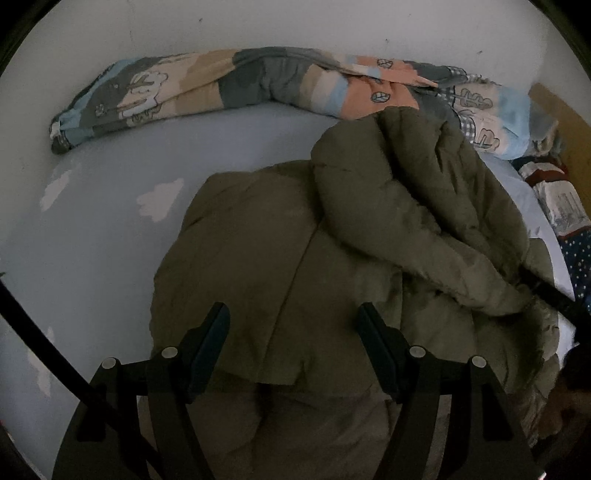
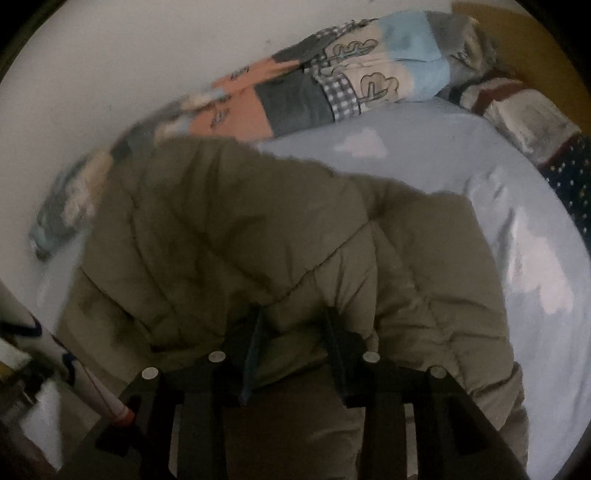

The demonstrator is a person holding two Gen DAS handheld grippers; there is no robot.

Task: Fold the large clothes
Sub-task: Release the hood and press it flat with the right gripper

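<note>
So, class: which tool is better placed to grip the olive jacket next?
Probably the right tool: a fold of the olive jacket sits between its fingers. The left tool hangs open above flat fabric.

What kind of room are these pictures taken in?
Most likely a bedroom: a light blue bedsheet with white clouds covers a bed against a white wall, with a rolled patchwork cartoon-print quilt beside an olive-green puffy quilted coat.

A pale blue bed sheet [image 1: 92,229] printed with white clouds covers the bed. Along the white wall [image 1: 258,26] lies a rolled patchwork quilt [image 1: 236,79] (peach, grey, beige, light blue). Near its right end sits a dark dotted fabric [image 2: 570,173].
</note>
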